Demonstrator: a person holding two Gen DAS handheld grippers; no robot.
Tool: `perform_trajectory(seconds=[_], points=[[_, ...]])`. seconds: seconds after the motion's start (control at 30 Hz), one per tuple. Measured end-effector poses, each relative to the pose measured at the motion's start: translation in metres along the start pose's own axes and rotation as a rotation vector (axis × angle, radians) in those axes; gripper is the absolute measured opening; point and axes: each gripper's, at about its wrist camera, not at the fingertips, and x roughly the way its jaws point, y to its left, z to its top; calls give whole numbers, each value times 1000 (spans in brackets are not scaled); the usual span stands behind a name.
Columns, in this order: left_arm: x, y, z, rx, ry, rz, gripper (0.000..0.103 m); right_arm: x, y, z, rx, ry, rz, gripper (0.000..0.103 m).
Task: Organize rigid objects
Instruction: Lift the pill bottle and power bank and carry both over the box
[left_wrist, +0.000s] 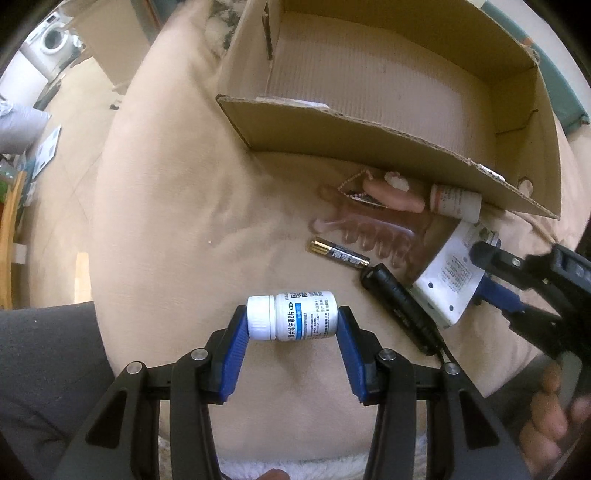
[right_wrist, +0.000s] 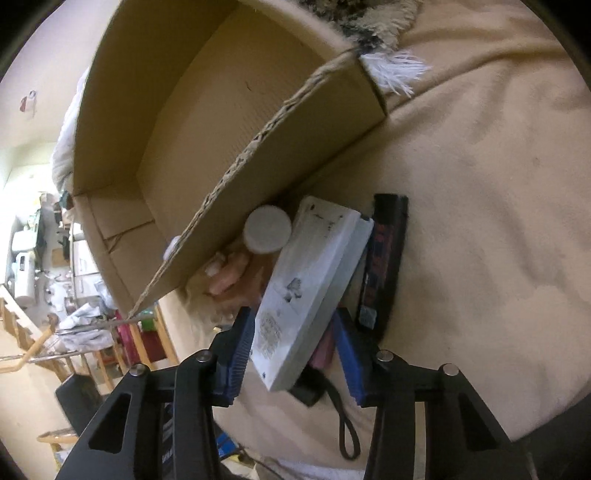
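Note:
My left gripper (left_wrist: 291, 319) is shut on a white pill bottle (left_wrist: 291, 315) with a blue label, held sideways above the beige cloth. An open cardboard box (left_wrist: 369, 144) lies behind it. My right gripper (right_wrist: 291, 341) is shut on a white flat box (right_wrist: 310, 288) with printed text, tilted up off the cloth; it also shows in the left wrist view (left_wrist: 448, 277). Next to the box wall lie a second small white bottle (left_wrist: 456, 203), a pink item (left_wrist: 391, 195), a clear comb (left_wrist: 369, 232), a battery (left_wrist: 340, 253) and a black flashlight (left_wrist: 399, 306).
The beige cloth (left_wrist: 177, 221) covers a rounded surface. A dark rectangular item (right_wrist: 384, 258) lies beside the white box. The cardboard box wall (right_wrist: 258, 177) is close ahead of the right gripper. A room with furniture lies beyond the left edge.

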Motion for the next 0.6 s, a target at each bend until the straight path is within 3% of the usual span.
perform_trajectory(seconds=[0.2, 0.33, 0.6], points=[[4, -2, 1, -14, 5, 3, 44, 7, -2, 7, 35, -34, 5, 39], [5, 0, 3, -19, 3, 0, 44, -7, 14, 1, -36, -96, -4, 25], [0, 4, 6, -40, -2, -19, 44, -40, 26, -24, -109, -143, -6, 22]])
